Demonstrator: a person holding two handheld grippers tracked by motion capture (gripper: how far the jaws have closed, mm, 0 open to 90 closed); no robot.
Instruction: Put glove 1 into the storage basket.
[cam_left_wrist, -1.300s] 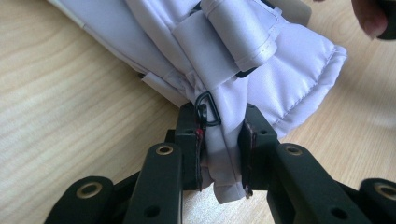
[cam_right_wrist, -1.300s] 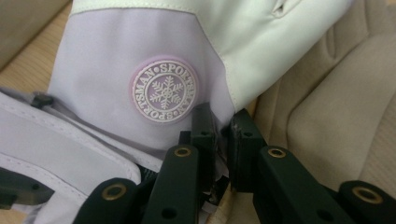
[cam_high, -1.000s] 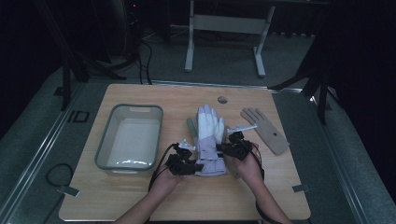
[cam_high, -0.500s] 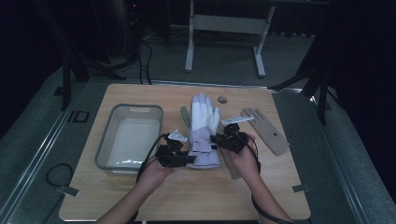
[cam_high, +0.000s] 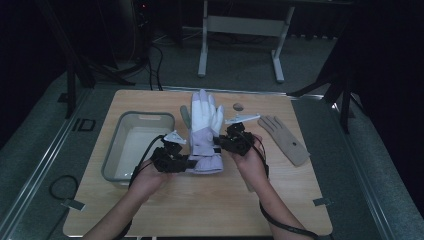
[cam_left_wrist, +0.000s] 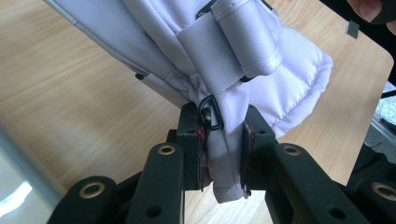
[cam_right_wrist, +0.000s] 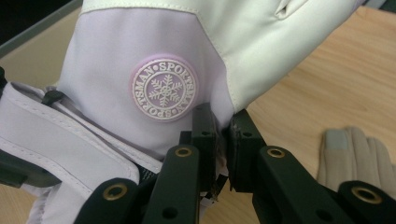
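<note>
I have the padded lilac-and-white ski glove (cam_high: 204, 131) at the middle of the table, fingers pointing away from me, cuff end toward me and pinched from both sides. Left gripper (cam_left_wrist: 223, 154) is clamped on a bunched fold of cuff fabric right by the small black D-ring (cam_left_wrist: 210, 112); right gripper (cam_right_wrist: 222, 140) is closed narrow on the glove's edge just below the round snowflake logo patch (cam_right_wrist: 164, 88). Two-point hold reads as keeping the glove spread flat and steerable, probably to carry it toward the grey rectangular plastic tub (cam_high: 116, 161) sitting just left of it, though that's my guess. From the high view I can't tell whether the fingers are lifted or dragging on the surface. The flat tan knit glove (cam_high: 285, 138) lies palm-down well to the right, untouched, and a small dark round object (cam_high: 238, 106) sits near the far edge. Surface is a light wood-grain tabletop (cam_high: 210, 205). Room beyond is dark: grey floor, a white metal stand frame (cam_high: 240, 30) behind the table, cables trailing at far left.
</note>
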